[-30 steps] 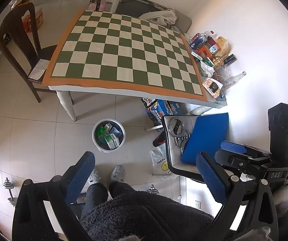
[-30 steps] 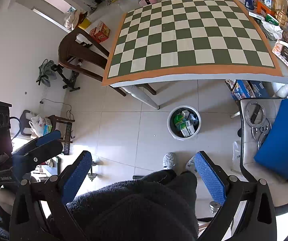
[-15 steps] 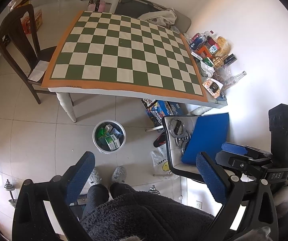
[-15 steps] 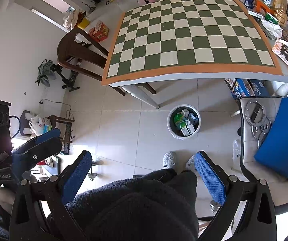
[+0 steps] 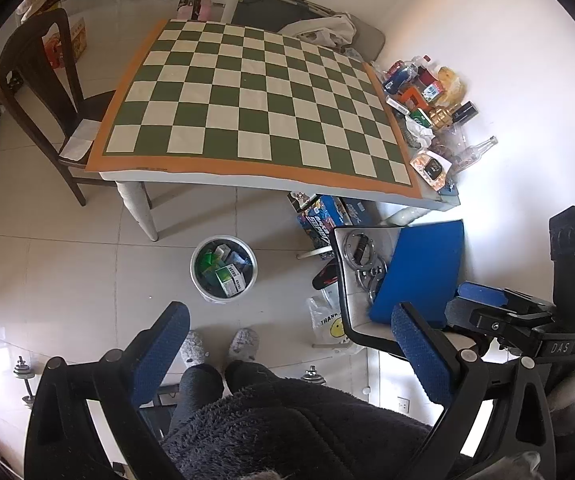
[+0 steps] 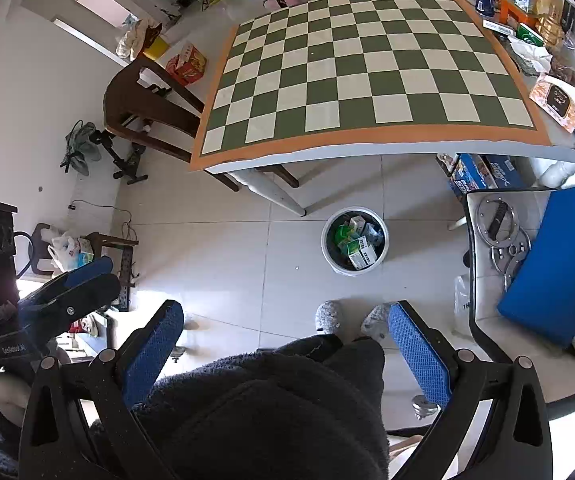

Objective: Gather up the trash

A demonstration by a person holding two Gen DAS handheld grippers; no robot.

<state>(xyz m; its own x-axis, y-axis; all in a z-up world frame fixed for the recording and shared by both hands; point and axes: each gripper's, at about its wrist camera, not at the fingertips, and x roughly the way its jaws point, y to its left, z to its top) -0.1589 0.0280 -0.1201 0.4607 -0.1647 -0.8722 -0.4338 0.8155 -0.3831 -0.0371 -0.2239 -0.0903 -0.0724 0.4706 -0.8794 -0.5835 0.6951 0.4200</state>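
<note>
A white bin [image 5: 223, 267] on the floor tiles holds several cartons and wrappers; it also shows in the right wrist view [image 6: 354, 241]. It stands just in front of the table [image 5: 247, 178] with the green and white checkered cloth. My left gripper [image 5: 287, 320] is open and empty, held high above the floor, nearer than the bin. My right gripper [image 6: 287, 318] is open and empty too, at about the same height. Each gripper shows at the edge of the other's view.
A heap of bottles, boxes and packets [image 5: 431, 108] lies at the table's right end by the wall. A dark wooden chair [image 5: 43, 104] stands left of the table. A chair with a blue cushion [image 5: 423, 272] and metal rings stands at the right. Boxes [image 5: 327, 212] lie under the table.
Both views have drifted only slightly; the grippers stay open and empty and nothing on the table or in the bin has moved.
</note>
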